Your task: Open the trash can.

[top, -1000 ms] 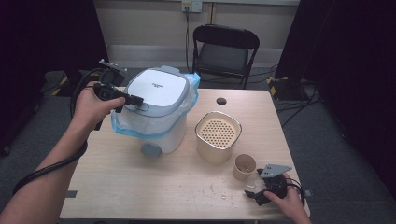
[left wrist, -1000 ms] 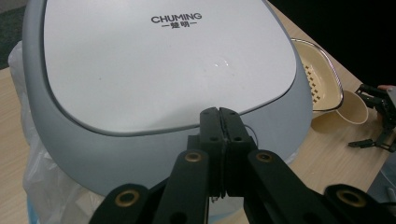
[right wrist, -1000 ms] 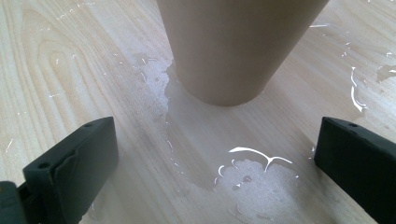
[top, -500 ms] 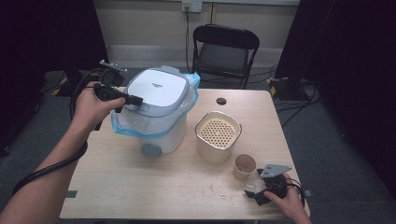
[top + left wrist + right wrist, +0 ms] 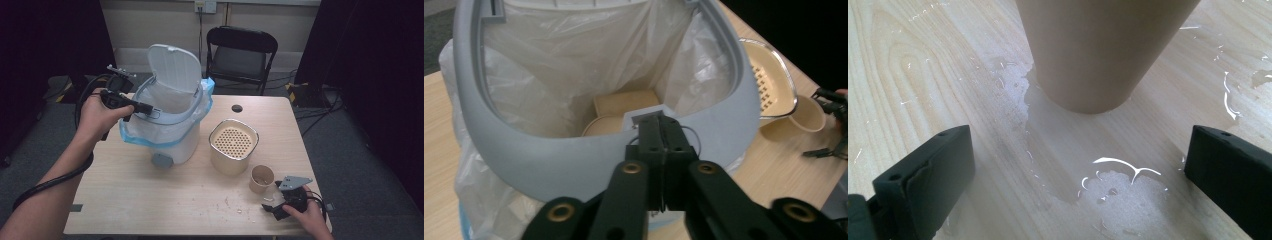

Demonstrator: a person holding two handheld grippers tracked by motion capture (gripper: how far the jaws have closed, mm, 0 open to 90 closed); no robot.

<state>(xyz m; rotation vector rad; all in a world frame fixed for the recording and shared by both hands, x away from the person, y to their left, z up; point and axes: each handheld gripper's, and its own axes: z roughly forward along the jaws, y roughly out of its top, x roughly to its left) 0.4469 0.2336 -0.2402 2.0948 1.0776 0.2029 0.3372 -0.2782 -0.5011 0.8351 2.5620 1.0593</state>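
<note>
Writing: no brand, label or lettering can be read on the bin, its lid or the other things.
Bin: the white bin [image 5: 172,135] stands on the left half of the desk [image 5: 150,200], with a grey rim ring [image 5: 589,165] and a clear liner bag [image 5: 569,75] folded over its sides.
Lid: the lid [image 5: 172,70] stands raised at the back of the bin, so the mouth is open.
Inside the bin: the left claw view shows tan, cardboard-like pieces [image 5: 624,107] at the bottom of the liner.
Left claw: the left claw [image 5: 145,107] has its jaws together, with only a sliver between the tips, and clamps nothing; they have just been parting a little.
Bin and left claw: the claw tips sit at the small grey latch tab [image 5: 646,116] on the near rim; I cannot tell whether they touch it.
Right claw: the right claw [image 5: 1078,165] rests low on the desk at the near right corner, jaws wide apart with nothing between them.
Cup: the tan cup [image 5: 1098,50] stands just beyond the right claw, apart from its jaws, with wet smears [image 5: 1113,185] on the wood between.
Strainer container: a beige container with a perforated insert [image 5: 233,145] stands between bin and cup.
Edges and room: bare desk lies open in front of the bin; the right claw is close to the near edge; a black chair [image 5: 242,55] stands behind the far edge.
</note>
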